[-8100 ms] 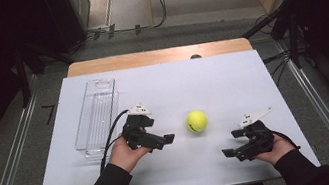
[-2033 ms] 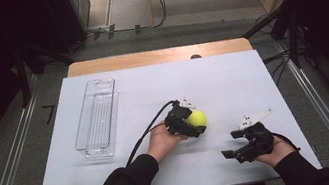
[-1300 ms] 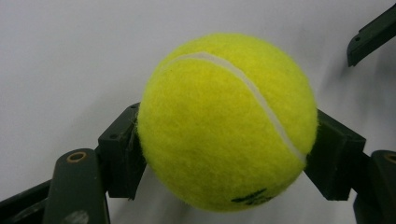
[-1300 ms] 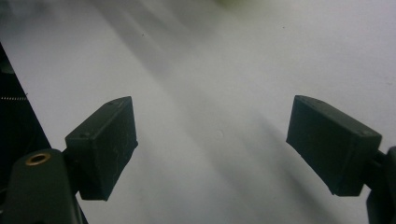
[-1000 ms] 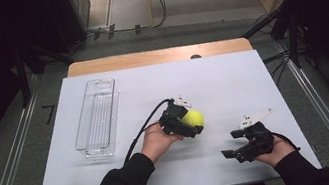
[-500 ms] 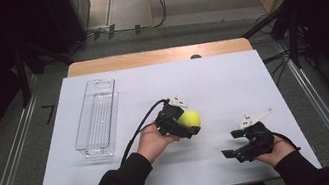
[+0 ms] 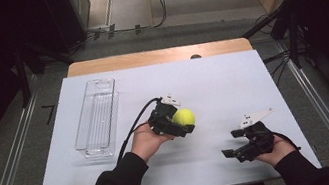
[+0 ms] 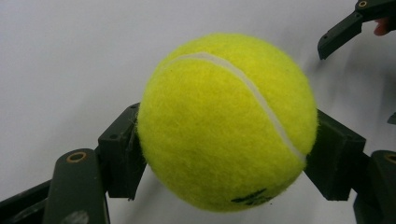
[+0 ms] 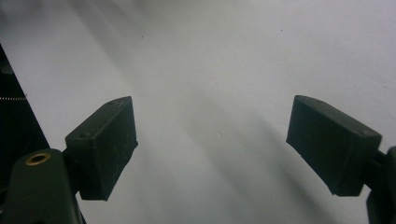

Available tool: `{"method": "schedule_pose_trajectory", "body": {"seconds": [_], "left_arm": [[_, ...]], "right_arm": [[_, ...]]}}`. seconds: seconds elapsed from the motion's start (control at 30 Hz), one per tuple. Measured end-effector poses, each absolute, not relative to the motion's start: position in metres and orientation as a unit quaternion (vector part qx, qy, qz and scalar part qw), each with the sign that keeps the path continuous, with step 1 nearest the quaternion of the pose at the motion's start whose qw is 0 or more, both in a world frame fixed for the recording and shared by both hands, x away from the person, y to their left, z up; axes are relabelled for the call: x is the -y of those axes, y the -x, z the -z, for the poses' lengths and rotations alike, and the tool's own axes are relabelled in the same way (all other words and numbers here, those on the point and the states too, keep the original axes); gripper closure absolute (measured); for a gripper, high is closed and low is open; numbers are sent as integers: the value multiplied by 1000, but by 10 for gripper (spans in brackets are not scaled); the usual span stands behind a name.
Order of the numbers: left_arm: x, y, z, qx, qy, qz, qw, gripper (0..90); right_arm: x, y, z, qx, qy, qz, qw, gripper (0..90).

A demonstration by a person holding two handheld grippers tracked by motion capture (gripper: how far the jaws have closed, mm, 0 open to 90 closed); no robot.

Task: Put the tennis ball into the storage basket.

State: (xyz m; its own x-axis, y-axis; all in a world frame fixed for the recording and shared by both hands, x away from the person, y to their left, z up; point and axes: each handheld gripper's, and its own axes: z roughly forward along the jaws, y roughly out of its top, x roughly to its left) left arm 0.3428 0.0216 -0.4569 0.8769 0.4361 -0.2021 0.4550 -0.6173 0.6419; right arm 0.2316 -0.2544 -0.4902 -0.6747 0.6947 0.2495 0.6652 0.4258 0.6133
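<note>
The left tool (image 7: 178, 123) grips a tennis ball (image 7: 183, 117) between its jaws, near the middle of the bench (image 7: 231, 76). The right tool (image 7: 241, 141) rests open, empty. Likely a carrying step: next probably calls for moving the ball toward the clear tray (image 7: 97, 116).

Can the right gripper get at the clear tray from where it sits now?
Probably not easily: the tray lies far left, and the left gripper with the ball sits between it and the open right gripper.

The left tongs (image 8: 224, 154) clamp a yellow tennis ball (image 8: 227, 121) (white seam showing) above the white table (image 8: 70, 60).
</note>
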Motion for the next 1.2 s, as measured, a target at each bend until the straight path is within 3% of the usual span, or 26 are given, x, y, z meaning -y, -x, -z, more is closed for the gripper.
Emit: {"method": "schedule_pose_trajectory", "body": {"seconds": [1.2], "left_arm": [[-54, -350, 443, -278, -887, -9, 368, 264]], "right_arm": [[249, -237, 490, -848, -396, -351, 17, 140]]}}
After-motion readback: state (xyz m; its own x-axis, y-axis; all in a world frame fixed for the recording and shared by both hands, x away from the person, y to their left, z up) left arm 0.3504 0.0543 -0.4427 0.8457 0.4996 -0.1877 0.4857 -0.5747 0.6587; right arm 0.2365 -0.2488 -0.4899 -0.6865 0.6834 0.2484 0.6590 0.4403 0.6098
